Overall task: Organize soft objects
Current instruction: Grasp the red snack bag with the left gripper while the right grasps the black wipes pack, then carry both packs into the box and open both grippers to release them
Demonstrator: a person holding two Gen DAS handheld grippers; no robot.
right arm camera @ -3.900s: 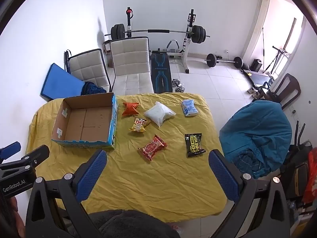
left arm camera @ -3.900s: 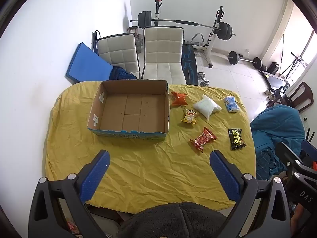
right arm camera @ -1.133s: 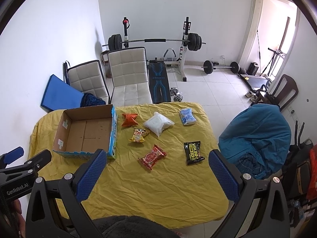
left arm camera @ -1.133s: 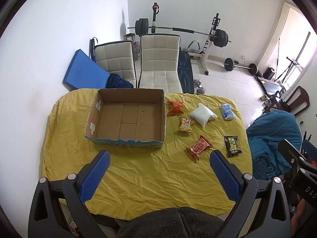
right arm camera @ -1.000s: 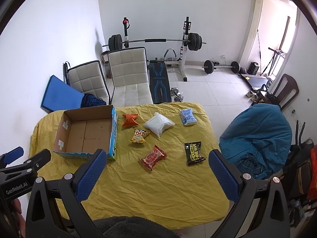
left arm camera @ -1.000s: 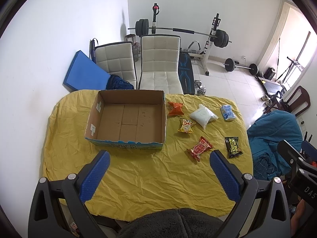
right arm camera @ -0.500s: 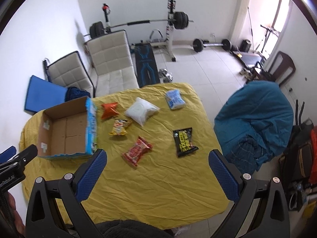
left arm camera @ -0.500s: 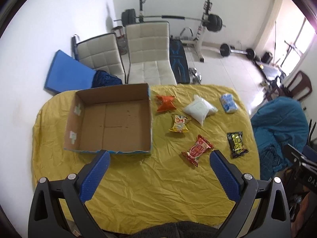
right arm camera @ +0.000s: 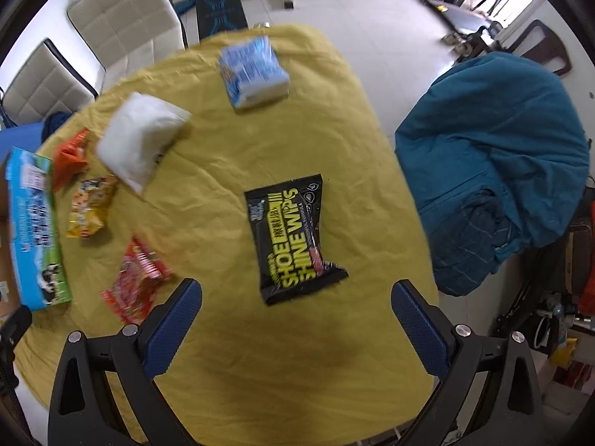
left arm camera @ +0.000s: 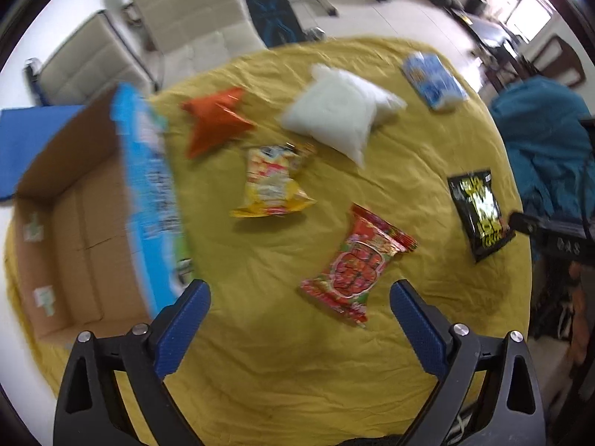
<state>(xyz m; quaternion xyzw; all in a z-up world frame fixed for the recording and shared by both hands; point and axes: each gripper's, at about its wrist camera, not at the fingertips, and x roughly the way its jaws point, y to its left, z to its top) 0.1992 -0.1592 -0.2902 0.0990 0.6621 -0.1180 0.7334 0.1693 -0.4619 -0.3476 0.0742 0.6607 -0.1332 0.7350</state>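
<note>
Several soft packets lie on the yellow-covered table (left arm camera: 260,371). My left gripper (left arm camera: 299,297) is open and empty above the near table, just short of a red snack packet (left arm camera: 357,265). Beyond it lie a yellow packet (left arm camera: 273,182), an orange packet (left arm camera: 214,120), a white pillow bag (left arm camera: 340,113) and a blue packet (left arm camera: 433,81). An open cardboard box (left arm camera: 78,230) stands at the left. My right gripper (right arm camera: 295,297) is open and empty just short of a black shoe-wipes packet (right arm camera: 293,243). The blue packet (right arm camera: 253,70) and white bag (right arm camera: 139,141) lie farther off.
A blue-green beanbag (right arm camera: 498,160) sits right of the table. Two white chairs (left arm camera: 186,7) stand behind the table, with gym equipment on the floor beyond. The table edge (right arm camera: 420,200) drops off at the right.
Both grippers have dropped down and forward toward the table. The left one now hovers near the red packet, the right one near the black packet. Both stay open.
</note>
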